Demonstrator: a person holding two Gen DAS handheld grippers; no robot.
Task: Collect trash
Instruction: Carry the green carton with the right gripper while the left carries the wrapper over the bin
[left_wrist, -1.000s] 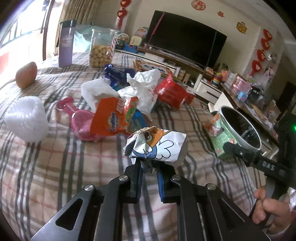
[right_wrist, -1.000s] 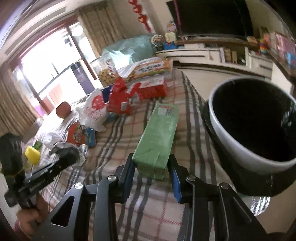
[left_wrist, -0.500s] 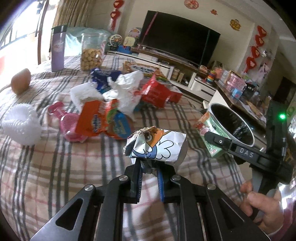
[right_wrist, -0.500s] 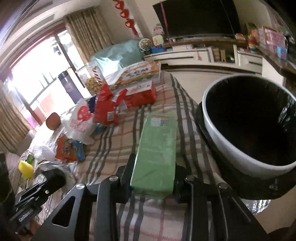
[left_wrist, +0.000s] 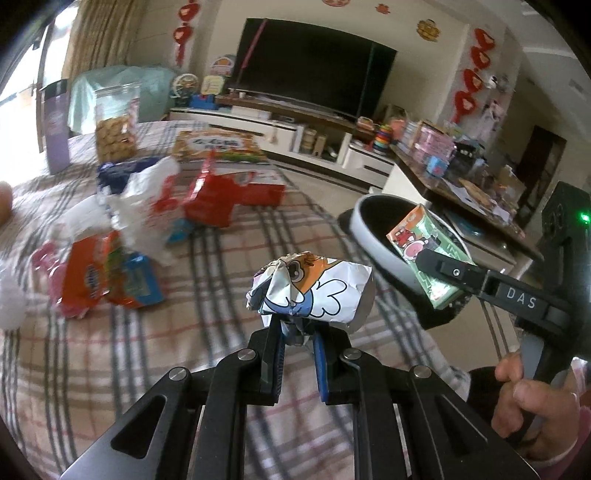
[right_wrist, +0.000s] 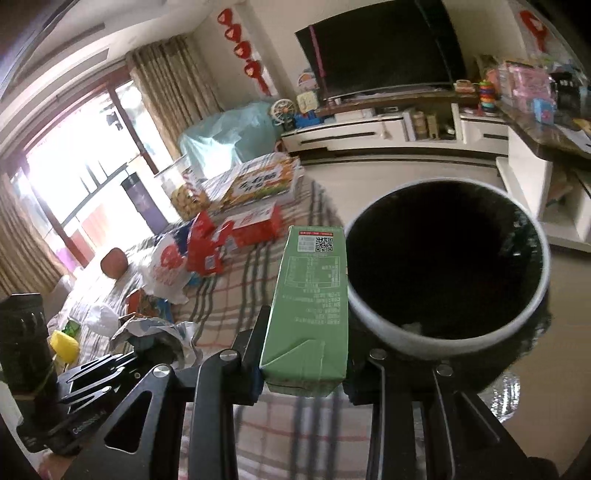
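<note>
My left gripper (left_wrist: 297, 345) is shut on a crumpled cartoon wrapper (left_wrist: 310, 290), held above the plaid tablecloth (left_wrist: 110, 369). My right gripper (right_wrist: 301, 363) is shut on a green drink carton (right_wrist: 314, 295), lifted off the cloth right beside the rim of the white trash bin (right_wrist: 447, 273) with its black liner. In the left wrist view the same carton (left_wrist: 424, 254) hangs in the right gripper (left_wrist: 424, 260) in front of the bin (left_wrist: 373, 236). The wrapper (right_wrist: 155, 334) in the left gripper shows at the lower left of the right wrist view.
More trash lies on the table: red wrappers (left_wrist: 218, 201), a white plastic bag (left_wrist: 144, 195), an orange and blue packet (left_wrist: 110, 273). A cookie jar (left_wrist: 115, 127), a purple bottle (left_wrist: 55, 125) and a snack box (left_wrist: 218, 147) stand at the far end. A hand (left_wrist: 532, 402) grips the right handle.
The right gripper closed on the green carton and lifted it off the table toward the bin. The left gripper moved right toward the bin with the wrapper still in it.
</note>
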